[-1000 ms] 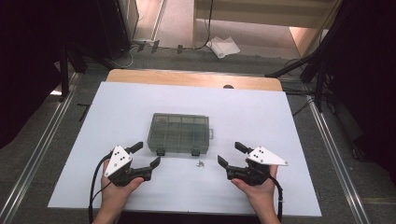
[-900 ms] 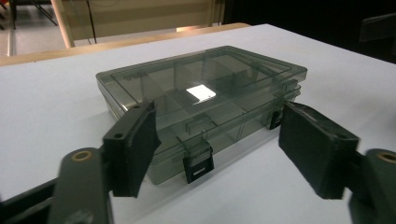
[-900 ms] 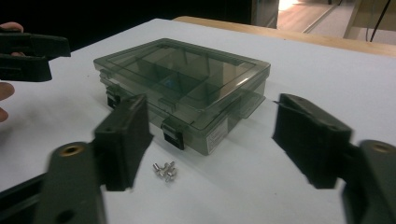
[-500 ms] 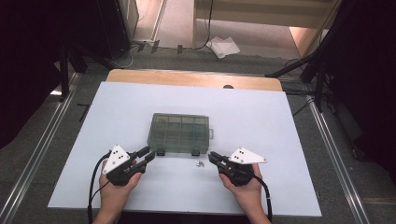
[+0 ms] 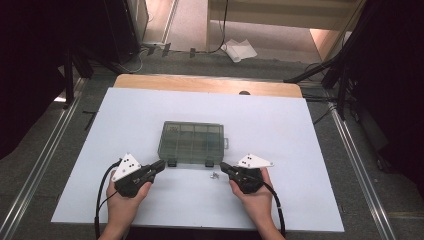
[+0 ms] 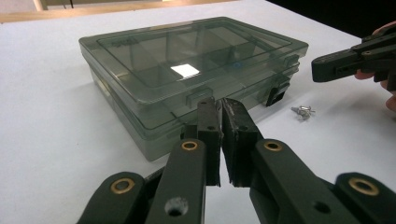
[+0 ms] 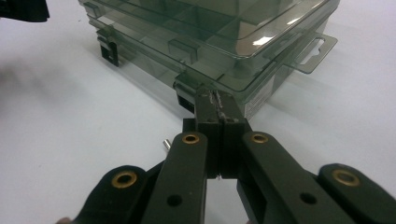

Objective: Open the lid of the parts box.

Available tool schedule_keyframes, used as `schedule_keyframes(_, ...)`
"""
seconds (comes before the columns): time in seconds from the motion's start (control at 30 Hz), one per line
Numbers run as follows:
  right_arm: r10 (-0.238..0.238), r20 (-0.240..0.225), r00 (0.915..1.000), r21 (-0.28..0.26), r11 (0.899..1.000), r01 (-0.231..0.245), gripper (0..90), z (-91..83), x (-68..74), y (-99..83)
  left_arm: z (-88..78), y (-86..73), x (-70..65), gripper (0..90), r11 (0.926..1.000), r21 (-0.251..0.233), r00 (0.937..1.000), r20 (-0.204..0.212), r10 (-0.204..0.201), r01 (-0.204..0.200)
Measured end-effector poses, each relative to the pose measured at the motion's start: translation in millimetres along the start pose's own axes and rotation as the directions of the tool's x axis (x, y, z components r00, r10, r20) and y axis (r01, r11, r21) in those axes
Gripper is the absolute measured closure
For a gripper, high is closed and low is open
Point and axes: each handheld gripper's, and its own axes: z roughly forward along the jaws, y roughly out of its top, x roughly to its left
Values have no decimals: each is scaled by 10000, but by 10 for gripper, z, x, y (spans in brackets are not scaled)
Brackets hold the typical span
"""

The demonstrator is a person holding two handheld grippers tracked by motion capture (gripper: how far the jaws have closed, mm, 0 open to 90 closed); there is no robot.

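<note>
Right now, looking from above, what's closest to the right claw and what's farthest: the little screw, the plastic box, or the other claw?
1. Little screw, just left of the right claw.
2. Plastic box, up and left of it, mid-table.
3. Left claw, across the table at the box's other front corner.

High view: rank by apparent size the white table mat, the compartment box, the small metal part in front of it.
1. White table mat, largest by far.
2. Clear compartment box.
3. Small metal part, a speck by comparison.
No close calls.
</note>
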Motion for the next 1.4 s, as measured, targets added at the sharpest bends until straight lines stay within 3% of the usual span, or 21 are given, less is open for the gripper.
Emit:
schedule_keyframes(0.07, 1, 89, 10000, 55, 10000, -1, 900, 24, 4, 11, 9, -9, 20, 891, 9999, 76, 10000, -62, -71, 71)
schedule_keyframes(0.47, -12, 379, 9993, 198, 9998, 5, 900, 62, 15, 53, 73, -45, 90, 894, 9991, 345, 9997, -6, -241, 241)
schedule_keyframes(0.93, 17, 343, 9994, 9, 10000, -18, 900, 22, 6, 126, 92, -50, 155, 893, 9984, 357, 9990, -134, -423, 427)
schedule_keyframes(1.4, -77, 316, 9995, -146, 9999, 81, 900, -14, 8, 207, 162, -11, 270, 890, 9968, 324, 9947, -754, -705, 731)
